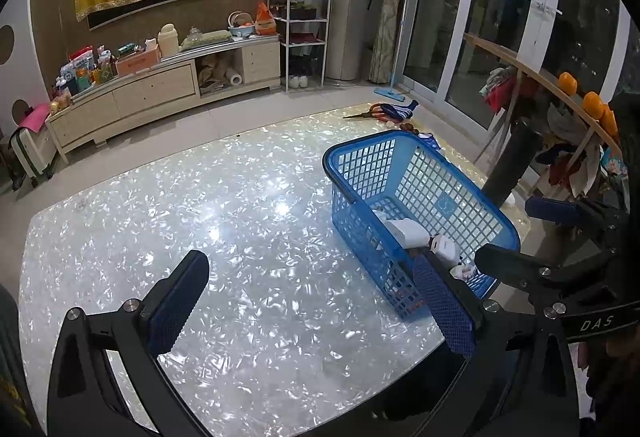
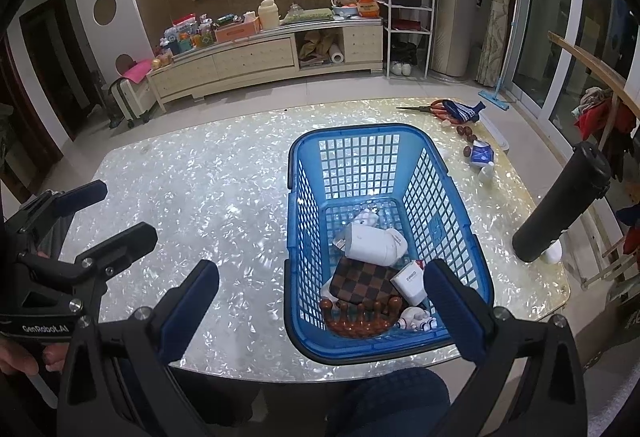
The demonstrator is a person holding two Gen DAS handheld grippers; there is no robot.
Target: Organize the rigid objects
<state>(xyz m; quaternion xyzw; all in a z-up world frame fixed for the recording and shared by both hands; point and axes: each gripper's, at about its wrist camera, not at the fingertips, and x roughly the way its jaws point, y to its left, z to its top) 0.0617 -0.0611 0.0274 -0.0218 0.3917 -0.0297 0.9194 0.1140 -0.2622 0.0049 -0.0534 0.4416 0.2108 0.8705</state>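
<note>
On glossy shell-patterned table (image 2: 200, 177), latticed blue plastic basket (image 2: 304, 205) (checkered pouch (image 2: 366, 283) inside) — both grippers (image 1: 310, 301) (image 2: 320, 301) spread, empty.

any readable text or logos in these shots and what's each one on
"DAS": band on the right gripper, seen from the left wrist.
"GenRobot.AI": band on the left gripper, seen from the right wrist.
White box in the basket: small print, too blurred to read.
Packages on the far cabinet: too small to read.
</note>
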